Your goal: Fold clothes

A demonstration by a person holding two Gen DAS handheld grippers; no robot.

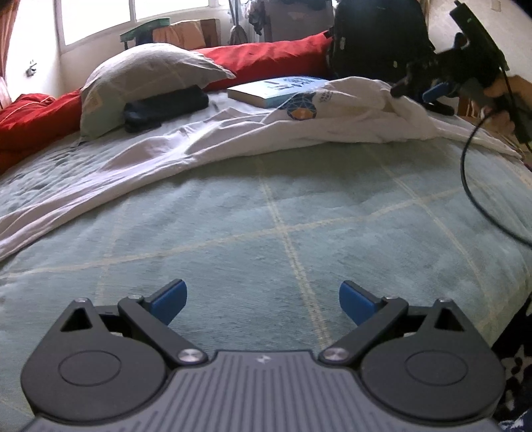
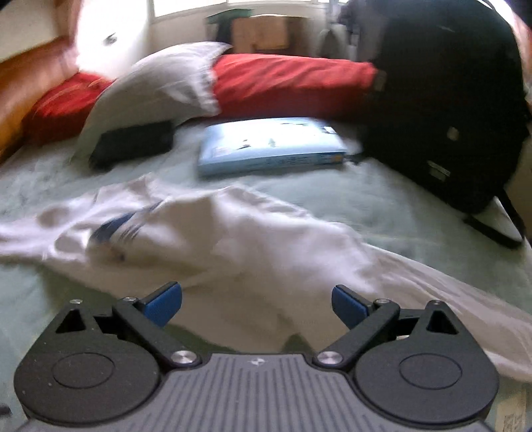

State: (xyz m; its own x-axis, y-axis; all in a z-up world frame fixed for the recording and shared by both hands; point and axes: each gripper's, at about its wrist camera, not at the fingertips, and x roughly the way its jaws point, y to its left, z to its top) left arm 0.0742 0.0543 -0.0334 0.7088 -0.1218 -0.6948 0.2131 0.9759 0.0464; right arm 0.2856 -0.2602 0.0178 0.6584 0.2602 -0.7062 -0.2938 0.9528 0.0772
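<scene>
Sprawling across a pale green checked bedspread [image 1: 299, 212] was the white t-shirt [image 1: 206, 146], bunched up and wrinkled, with a blue printed logo [image 1: 301, 107] showing on a raised fold toward its right end. The left tongs [image 1: 262, 300] hung over bare bedspread well short of the shirt, blue-tipped fingers [image 1: 169, 299] spread wide apart and nothing between them. From that same view you could spot the right tongs [image 1: 419, 91] off at the far right, just over the crumpled end of the shirt, with a hand [image 1: 498, 89] wrapped around the grip and a black cable [image 1: 465, 172] drooping down from it. The right wrist view was pretty motion-blurred, but its own tongs [image 2: 256, 304] were clearly gaping wide too, hovering right over the white t-shirt [image 2: 239, 239] and holding none of it. Behind the shirt sat a light blue book [image 1: 272, 89] lying flat, a dark folded garment [image 1: 163, 108] tucked against a grey pillow [image 1: 146, 73], and a long red cushion [image 1: 266, 63] running along the back of the bed. A big black backpack [image 2: 445, 99] stood upright on the bed's right side, just beside the book. Bright windows [image 1: 96, 16] sat behind all of it.
</scene>
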